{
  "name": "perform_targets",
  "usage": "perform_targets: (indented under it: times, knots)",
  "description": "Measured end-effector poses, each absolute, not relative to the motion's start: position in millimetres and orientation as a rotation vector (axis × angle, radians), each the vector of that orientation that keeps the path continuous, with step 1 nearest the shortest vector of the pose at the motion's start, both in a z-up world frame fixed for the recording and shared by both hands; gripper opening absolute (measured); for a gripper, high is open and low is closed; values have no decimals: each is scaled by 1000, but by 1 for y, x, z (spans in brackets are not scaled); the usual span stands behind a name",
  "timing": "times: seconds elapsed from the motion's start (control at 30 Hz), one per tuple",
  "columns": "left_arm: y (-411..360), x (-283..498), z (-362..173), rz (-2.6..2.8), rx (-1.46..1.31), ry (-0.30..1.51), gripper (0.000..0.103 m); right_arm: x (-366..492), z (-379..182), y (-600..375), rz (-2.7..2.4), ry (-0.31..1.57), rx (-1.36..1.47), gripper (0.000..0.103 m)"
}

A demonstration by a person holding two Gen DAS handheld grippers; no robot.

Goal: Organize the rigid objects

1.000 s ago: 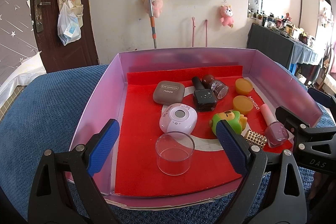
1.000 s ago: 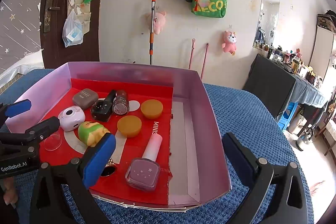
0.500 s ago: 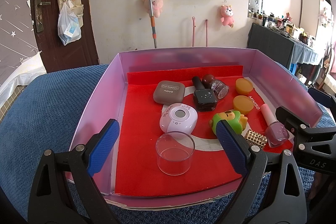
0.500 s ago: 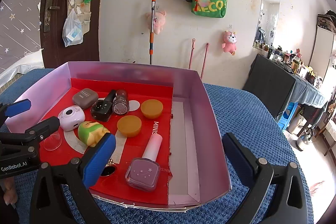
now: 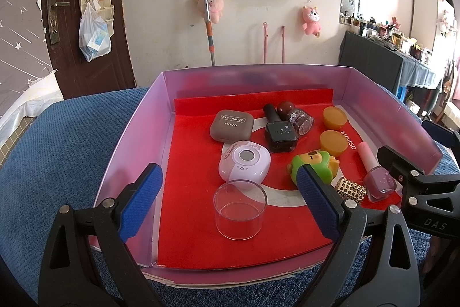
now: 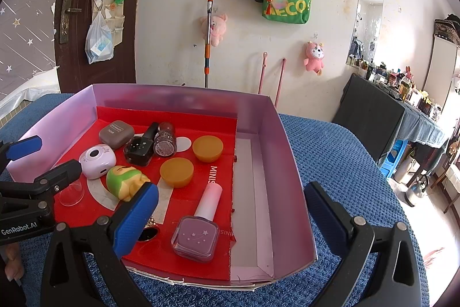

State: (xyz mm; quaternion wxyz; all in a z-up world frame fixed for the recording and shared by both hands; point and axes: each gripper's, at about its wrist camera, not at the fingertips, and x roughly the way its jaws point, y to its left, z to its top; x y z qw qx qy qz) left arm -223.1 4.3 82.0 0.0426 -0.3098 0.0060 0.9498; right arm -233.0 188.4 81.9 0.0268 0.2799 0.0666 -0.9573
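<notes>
Blue cloth (image 5: 72, 134), pink box (image 5: 138, 134): clear cup (image 5: 240, 209) upright, dead ahead of left gripper (image 5: 227, 200), nearer than right gripper (image 6: 230, 217); both gape empty.

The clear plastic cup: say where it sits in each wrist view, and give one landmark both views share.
Left wrist: clear plastic cup low centre, between the open left gripper fingers, nearest item in the box.
Right wrist: far left, partly hidden behind the left gripper.
Shared landmark: the white round device just beyond it.
</notes>
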Motion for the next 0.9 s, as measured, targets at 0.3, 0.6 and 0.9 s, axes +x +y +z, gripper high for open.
perform_targets:
  times: [0.3, 0.6, 0.9]
  knots:
    - [5, -224, 82, 2905, -949, 19, 96, -231, 76, 192, -2958, 194, 878, 103]
    - [-1, -212, 85, 2899, -966, 11, 96, -225, 81, 200, -2954, 140, 859, 103]
    - [-13, -152, 83, 2840, -1137, -27, 96, -163, 87, 208, -2870, 71, 958, 103]
